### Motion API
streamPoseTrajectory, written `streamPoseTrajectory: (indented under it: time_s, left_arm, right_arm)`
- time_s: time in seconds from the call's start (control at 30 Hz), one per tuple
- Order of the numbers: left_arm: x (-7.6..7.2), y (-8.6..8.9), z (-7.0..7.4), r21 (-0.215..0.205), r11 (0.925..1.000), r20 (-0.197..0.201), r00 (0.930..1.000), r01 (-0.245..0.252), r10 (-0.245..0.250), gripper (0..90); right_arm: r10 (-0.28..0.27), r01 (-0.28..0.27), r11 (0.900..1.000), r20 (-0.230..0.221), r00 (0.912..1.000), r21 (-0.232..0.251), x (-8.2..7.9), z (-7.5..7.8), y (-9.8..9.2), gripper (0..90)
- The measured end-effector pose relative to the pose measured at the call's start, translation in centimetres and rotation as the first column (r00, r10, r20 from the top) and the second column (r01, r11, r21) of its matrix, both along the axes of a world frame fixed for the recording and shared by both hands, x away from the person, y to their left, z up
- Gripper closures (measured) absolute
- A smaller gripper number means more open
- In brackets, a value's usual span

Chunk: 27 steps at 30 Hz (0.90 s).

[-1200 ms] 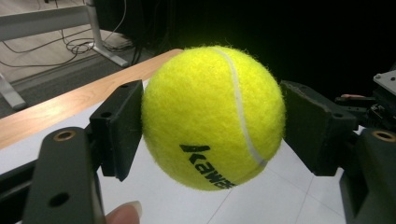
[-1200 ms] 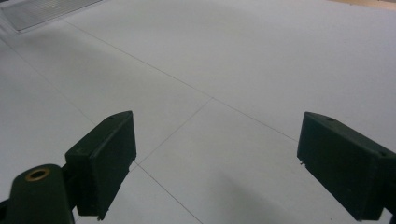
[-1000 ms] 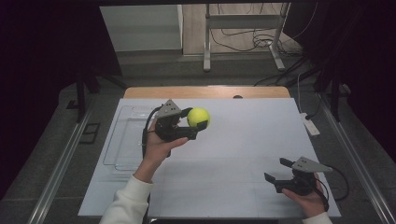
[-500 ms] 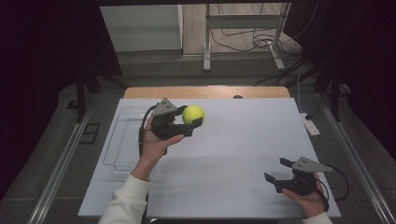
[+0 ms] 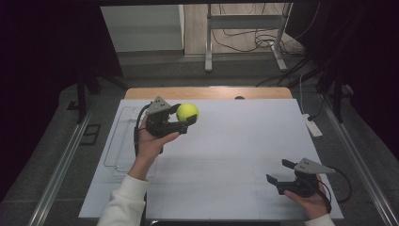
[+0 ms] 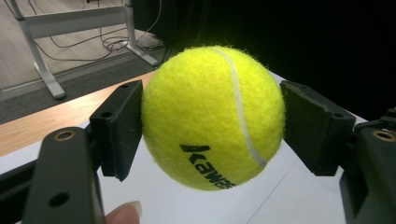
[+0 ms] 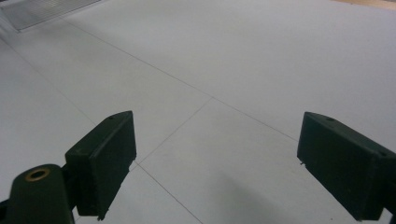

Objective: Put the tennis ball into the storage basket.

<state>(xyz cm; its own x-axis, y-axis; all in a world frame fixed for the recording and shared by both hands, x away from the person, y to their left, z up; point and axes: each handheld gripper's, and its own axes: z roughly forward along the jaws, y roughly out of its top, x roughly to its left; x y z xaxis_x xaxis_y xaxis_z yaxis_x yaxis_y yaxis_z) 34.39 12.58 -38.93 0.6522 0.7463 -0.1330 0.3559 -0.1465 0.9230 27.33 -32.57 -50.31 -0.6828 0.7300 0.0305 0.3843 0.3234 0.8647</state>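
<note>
A: L gripper [image 5: 181, 121] status?
B: Fingers [image 6: 119, 126] clamped on fuzzy yellow felt tennis ball [image 5: 187, 112], held above white tabletop [image 5: 244, 141], right of clear plastic tray [image 5: 120, 141].
A: Handling?
B: Prob light, springy, grippy; hold across widest part. R gripper [image 5: 281, 175] fingers apart, nothing held.

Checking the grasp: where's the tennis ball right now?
High view: the tennis ball sits left of centre, clamped in the left gripper above the white table, right of the clear tray.
</note>
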Motion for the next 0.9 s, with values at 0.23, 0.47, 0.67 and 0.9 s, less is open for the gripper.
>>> streamPoseTrajectory:
  time_s: [0.23,0.47,0.67,0.9]
  left_arm:
    - [0.2,0.6,-0.1,0.000,0.9998,0.002,0.9998,-0.019,0.019,26.9]
    - [0.3,0.9,-0.2,0.000,0.9995,0.001,0.9995,-0.030,0.030,26.9]
    - [0.4,1.5,-0.1,-0.006,0.9990,0.001,0.9990,-0.044,0.044,26.9]
    - [0.6,2.1,-0.1,-0.014,0.9979,0.000,0.9980,-0.063,0.063,26.9]
  right_arm:
    - [0.000,0.000,1.000,0.000,1.0000,-0.001,0.0,0.0,0.0,12.4]
    - [-0.001,0.001,1.000,0.000,1.0000,-0.001,0.0,0.0,0.0,12.3]
    - [-0.001,0.001,1.000,0.000,1.0000,-0.003,0.0,0.0,0.0,12.3]
    - [0.001,-0.001,1.000,0.000,1.0000,-0.001,0.0,0.0,0.0,12.3]
